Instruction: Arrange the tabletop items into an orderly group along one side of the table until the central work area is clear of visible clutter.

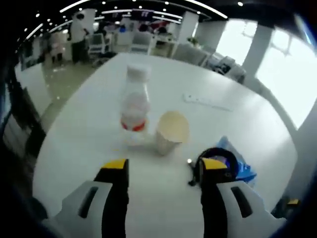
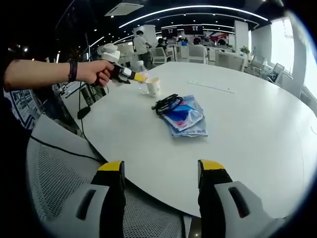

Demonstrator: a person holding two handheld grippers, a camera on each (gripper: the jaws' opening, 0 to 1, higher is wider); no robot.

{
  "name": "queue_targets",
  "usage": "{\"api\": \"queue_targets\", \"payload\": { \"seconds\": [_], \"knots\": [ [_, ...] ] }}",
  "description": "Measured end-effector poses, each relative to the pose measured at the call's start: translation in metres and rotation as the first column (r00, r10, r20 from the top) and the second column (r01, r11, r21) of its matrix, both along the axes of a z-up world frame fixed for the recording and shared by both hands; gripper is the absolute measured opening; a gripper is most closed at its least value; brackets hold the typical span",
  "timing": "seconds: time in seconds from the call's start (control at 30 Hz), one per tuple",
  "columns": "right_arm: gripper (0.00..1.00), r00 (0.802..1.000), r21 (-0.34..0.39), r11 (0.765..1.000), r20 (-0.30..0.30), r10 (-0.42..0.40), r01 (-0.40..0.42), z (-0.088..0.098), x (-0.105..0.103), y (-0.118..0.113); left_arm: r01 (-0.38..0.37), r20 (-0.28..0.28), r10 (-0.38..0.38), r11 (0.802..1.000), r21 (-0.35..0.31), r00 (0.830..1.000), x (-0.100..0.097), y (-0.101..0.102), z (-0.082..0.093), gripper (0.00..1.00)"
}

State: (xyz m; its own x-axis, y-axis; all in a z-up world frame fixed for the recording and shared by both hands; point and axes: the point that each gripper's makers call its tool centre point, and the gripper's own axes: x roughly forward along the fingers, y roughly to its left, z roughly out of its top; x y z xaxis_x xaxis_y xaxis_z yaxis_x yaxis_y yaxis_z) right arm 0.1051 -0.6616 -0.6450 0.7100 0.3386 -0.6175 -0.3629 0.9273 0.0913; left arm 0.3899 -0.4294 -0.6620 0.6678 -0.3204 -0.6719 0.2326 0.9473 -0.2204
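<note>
Task status: early, by the look of it. The left hand-held gripper [image 1: 161, 168] is wide and empty, facing the bottle [image 1: 135, 105] and paper cup [image 1: 171, 132]. The right hand-held gripper [image 2: 161, 171] is wide and empty near the worktop [image 2: 257, 124] edge. Cable [image 2: 167, 103] and blue packets [image 2: 185, 118] lie mid-worktop, ungrouped.

A big white round table [image 2: 257, 124] is seen, with a handful of stuff left on it. A clear plastic bottle [image 1: 135, 101] with a white cap and red label is stood upright, and a pale paper cup [image 1: 170, 132] is parked just beside it. A blue packet [image 2: 184, 116] is laid flat nearer the middle, with a black cable [image 2: 166, 103] coiled on its edge. A thin white strip [image 2: 213, 87] is left further across.
</note>
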Motion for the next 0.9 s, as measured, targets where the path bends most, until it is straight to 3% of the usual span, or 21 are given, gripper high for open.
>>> {"api": "queue_targets", "payload": {
  "seconds": [0.27,0.53,0.77,0.83,0.9],
  "knots": [
    [0.63,1.000,-0.011,1.000,0.016,-0.005,0.005,0.001,0.001,-0.003,0.021,-0.017,-0.021,1.000,-0.015,1.000,-0.038,0.014,0.002,0.64],
    [0.64,1.000,0.011,1.000,0.014,-0.006,0.006,0.001,0.001,-0.003,0.121,-0.038,-0.123,0.992,-0.040,0.992,-0.090,0.006,0.002,0.71],
    [0.64,1.000,0.024,1.000,0.008,0.015,-0.015,0.001,-0.001,0.001,0.154,-0.068,-0.159,0.986,-0.067,0.985,-0.129,0.007,-0.011,0.74],
    [0.64,1.000,0.024,1.000,0.008,0.020,-0.020,0.001,-0.001,0.002,0.162,-0.073,-0.170,0.981,-0.105,0.983,-0.138,0.003,-0.009,0.75],
    [0.64,1.000,0.026,0.999,0.006,0.023,-0.023,0.001,-0.002,0.003,0.188,-0.060,-0.194,0.978,-0.092,0.979,-0.147,0.003,-0.007,0.79]
  ]
}}
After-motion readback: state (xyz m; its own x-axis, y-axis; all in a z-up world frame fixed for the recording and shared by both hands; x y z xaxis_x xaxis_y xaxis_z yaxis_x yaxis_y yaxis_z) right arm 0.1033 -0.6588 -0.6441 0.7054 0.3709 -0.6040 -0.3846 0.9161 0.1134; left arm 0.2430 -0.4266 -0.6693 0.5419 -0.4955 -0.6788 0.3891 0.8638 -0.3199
